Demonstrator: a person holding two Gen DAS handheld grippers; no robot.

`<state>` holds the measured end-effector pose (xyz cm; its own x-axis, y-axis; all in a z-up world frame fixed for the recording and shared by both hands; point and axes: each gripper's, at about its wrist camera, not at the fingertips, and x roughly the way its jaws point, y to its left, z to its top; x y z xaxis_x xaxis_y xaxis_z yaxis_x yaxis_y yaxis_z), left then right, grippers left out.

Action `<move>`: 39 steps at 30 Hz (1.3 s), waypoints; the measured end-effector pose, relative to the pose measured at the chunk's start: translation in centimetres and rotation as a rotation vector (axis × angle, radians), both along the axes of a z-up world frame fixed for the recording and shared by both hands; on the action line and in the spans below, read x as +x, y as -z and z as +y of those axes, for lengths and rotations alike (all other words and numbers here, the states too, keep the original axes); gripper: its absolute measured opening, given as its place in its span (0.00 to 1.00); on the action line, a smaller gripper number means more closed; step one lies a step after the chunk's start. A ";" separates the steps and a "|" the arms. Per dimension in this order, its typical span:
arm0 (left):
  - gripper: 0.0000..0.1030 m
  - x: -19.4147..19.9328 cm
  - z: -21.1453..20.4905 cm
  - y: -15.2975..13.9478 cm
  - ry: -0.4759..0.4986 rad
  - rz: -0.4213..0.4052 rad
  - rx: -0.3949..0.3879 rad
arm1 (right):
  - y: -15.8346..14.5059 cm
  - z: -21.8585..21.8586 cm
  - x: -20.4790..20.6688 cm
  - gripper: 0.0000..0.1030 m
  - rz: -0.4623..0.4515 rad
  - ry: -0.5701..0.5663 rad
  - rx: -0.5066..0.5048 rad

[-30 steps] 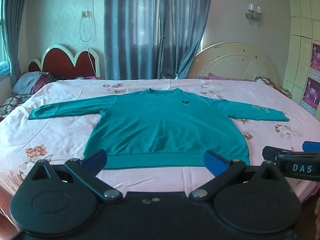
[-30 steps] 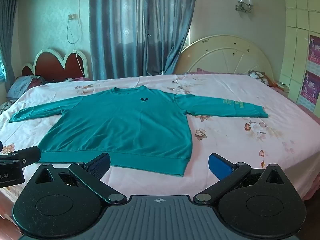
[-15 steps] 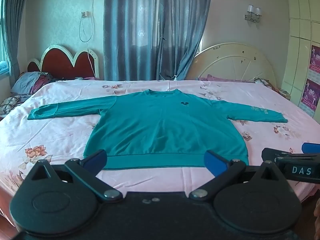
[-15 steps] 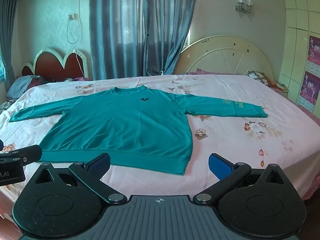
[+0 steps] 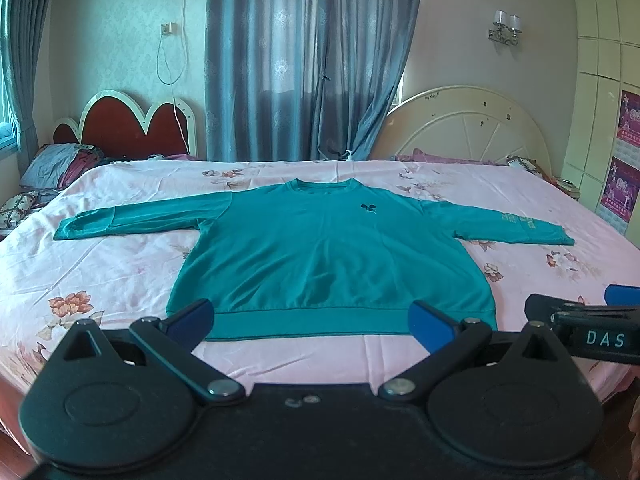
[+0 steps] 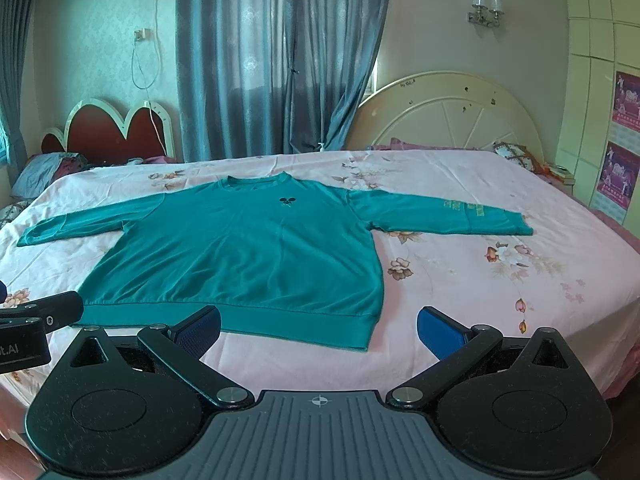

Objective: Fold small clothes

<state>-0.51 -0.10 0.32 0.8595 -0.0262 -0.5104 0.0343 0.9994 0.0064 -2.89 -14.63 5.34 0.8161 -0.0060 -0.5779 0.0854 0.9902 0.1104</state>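
Observation:
A teal long-sleeved sweatshirt [image 5: 328,248] lies flat and face up on the pink floral bed sheet [image 5: 100,276], both sleeves spread out sideways, hem toward me. It also shows in the right wrist view [image 6: 248,248]. My left gripper [image 5: 312,322] is open and empty, held just short of the hem at the bed's near edge. My right gripper [image 6: 318,328] is open and empty, near the hem's right corner. The right gripper shows at the right edge of the left wrist view [image 5: 592,320].
Pillows [image 5: 52,168] lie at the far left by a red headboard [image 5: 128,128]. A cream headboard [image 5: 468,128] stands at the back right. Blue curtains [image 5: 312,60] hang behind. A wardrobe with posters [image 5: 624,160] is on the right.
Both views have drifted slightly, with the sweatshirt sitting a touch lower and closer in frame. Both grippers stay open and empty.

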 end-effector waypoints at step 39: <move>1.00 0.0 -0.4 -0.2 0.014 -0.004 0.013 | 0.2 -0.3 0.0 1.00 -0.005 -0.003 0.005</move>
